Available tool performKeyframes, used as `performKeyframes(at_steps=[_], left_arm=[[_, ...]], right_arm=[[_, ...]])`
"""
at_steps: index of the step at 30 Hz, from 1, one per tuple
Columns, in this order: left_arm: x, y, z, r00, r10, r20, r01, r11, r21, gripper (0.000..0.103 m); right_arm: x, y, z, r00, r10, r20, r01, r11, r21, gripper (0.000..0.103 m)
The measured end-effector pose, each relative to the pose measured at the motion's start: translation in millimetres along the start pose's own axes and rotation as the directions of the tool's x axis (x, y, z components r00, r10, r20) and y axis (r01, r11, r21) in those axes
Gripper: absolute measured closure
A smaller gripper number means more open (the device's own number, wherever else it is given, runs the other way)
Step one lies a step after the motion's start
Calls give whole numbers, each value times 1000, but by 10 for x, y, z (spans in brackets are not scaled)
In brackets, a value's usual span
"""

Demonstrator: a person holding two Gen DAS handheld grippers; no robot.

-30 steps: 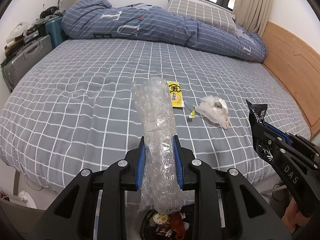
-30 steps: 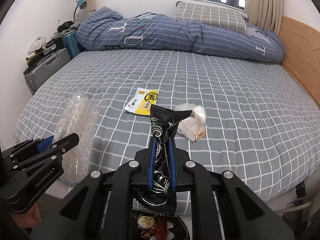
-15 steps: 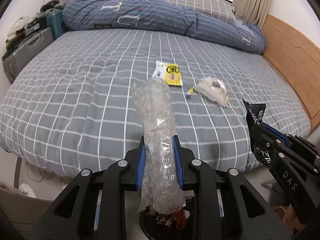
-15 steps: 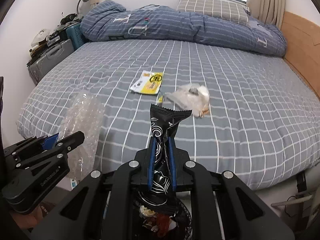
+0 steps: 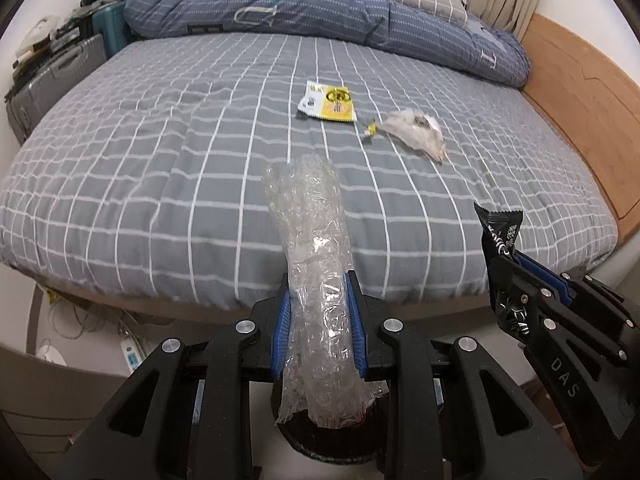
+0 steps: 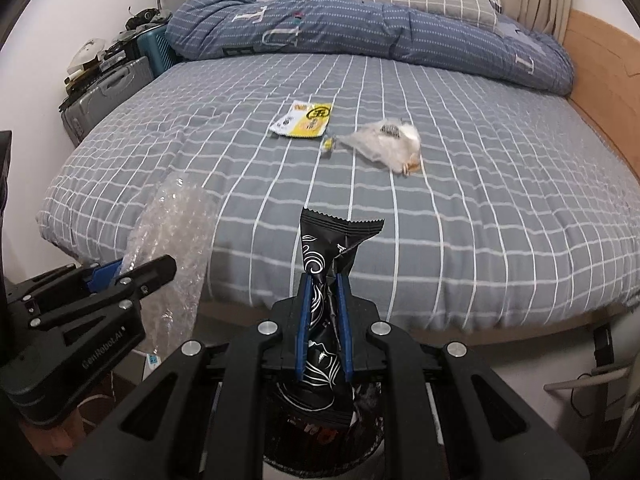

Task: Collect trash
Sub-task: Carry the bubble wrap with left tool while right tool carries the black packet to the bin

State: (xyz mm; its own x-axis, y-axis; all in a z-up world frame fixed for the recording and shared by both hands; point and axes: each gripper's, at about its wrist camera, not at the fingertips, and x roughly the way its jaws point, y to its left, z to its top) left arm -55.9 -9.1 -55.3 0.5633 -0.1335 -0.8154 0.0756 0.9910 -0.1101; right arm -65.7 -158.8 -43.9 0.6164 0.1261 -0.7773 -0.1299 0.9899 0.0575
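Left wrist view, bubble wrap (image 5: 316, 280) clamped between jaws, above bin (image 5: 320, 446)

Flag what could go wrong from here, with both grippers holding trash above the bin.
The long bubble wrap in the left gripper sticks out well past the bin rim, so it may catch or spill outside. The black wrapper, pinched in the right gripper, might cling on release.
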Motion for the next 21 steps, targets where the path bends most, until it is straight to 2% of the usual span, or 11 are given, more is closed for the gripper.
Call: performKeyframes(at_steps=[5,14,21], left_arm=[[-70,43,-157,1000,-5,-20,5,1000,-24,78],[-180,55,-450,998,7,-55,-7,1000,-11,78],[-79,74,-714,995,8,-97,-8,1000,4,78]], right_arm=[[-110,9,-175,1000,-3,-15,3,1000,5,91],[-265,-53,-535,998,-30,-58,31,999,25,91],[-113,-68,-812,993,-32,-110,35,999,29,91]])
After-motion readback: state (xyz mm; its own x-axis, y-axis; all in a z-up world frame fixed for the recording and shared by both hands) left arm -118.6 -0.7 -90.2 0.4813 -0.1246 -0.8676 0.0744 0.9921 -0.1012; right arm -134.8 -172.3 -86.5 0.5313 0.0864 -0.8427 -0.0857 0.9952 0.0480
